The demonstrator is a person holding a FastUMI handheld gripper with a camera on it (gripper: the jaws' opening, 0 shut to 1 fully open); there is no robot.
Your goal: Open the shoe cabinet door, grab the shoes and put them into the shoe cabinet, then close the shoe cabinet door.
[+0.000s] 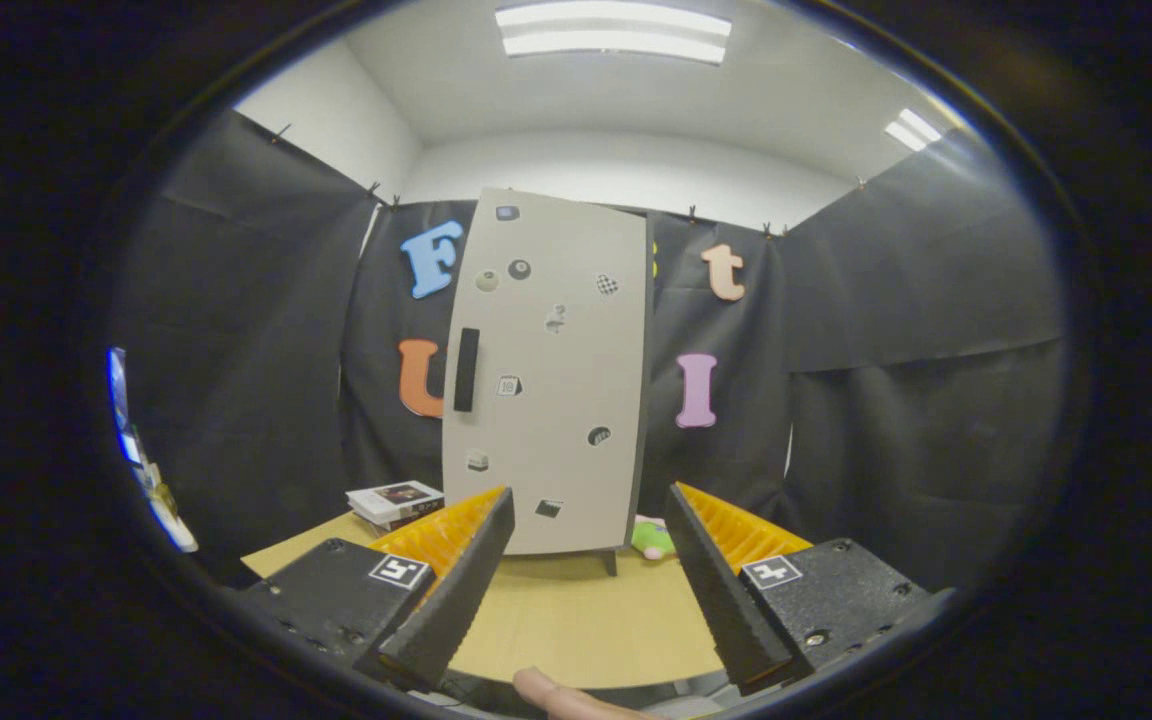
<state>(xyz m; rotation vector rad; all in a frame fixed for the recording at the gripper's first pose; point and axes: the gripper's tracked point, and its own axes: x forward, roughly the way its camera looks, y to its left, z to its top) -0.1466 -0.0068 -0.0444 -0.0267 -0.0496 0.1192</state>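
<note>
The booth's wooden table carried the shoe cabinet, door closed, beyond my gripper, whose fingers stood spread and empty; its handle sat on the cabinet's left; I saw no shoes; a skewed approach could glance off the handle and shove the cabinet.

gripper: two long wedge-shaped fingers with a wide gap between them, nothing in the gap
fingers: the inner faces have small ridges, like tiny teeth; the outer sides have a row of ribs
finger bases: two rough, speckled blocks, one at 8 o'clock and one at 4 o'clock
markings: a small square sticker with a black-and-white pattern sits on each block
screws: small round screws sit in the blocks near their edges
person: one bare fingertip at 6 o'clock, with no sleeve to see
</note>
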